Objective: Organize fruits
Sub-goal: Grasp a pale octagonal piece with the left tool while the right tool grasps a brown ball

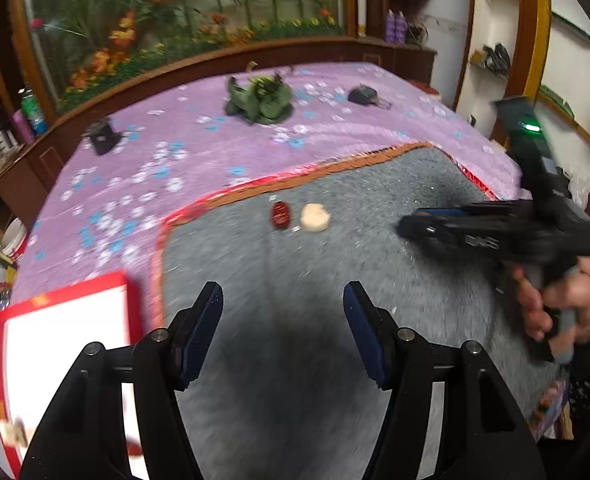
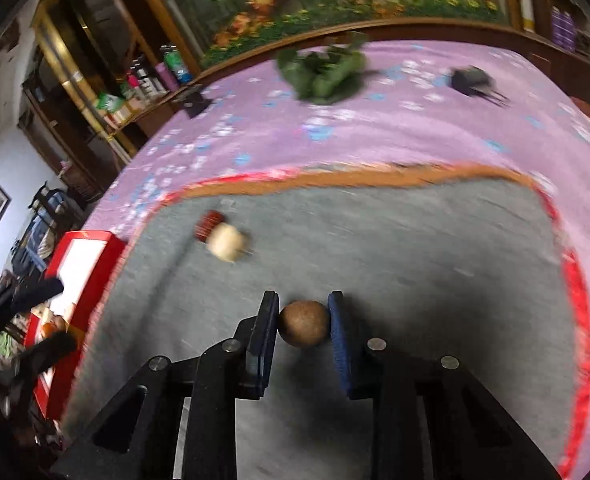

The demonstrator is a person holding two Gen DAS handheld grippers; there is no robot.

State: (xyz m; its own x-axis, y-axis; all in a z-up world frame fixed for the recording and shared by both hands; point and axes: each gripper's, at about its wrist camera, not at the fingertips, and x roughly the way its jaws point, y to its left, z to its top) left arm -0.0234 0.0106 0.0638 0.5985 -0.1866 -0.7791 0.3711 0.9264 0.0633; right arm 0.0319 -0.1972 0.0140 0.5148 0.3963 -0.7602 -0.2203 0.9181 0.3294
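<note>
My right gripper is shut on a round brown fruit and holds it over the grey mat. The same gripper shows at the right of the left wrist view, held by a hand. My left gripper is open and empty above the mat. A dark red fruit and a pale cream fruit lie side by side near the mat's far edge; they also show in the right wrist view, red and cream. A red-rimmed white tray sits left of the mat.
The mat lies on a purple flowered bedspread. A green cloth heap and two dark items lie farther back. The tray holds a few pieces at its near end. Wooden shelves stand to the left.
</note>
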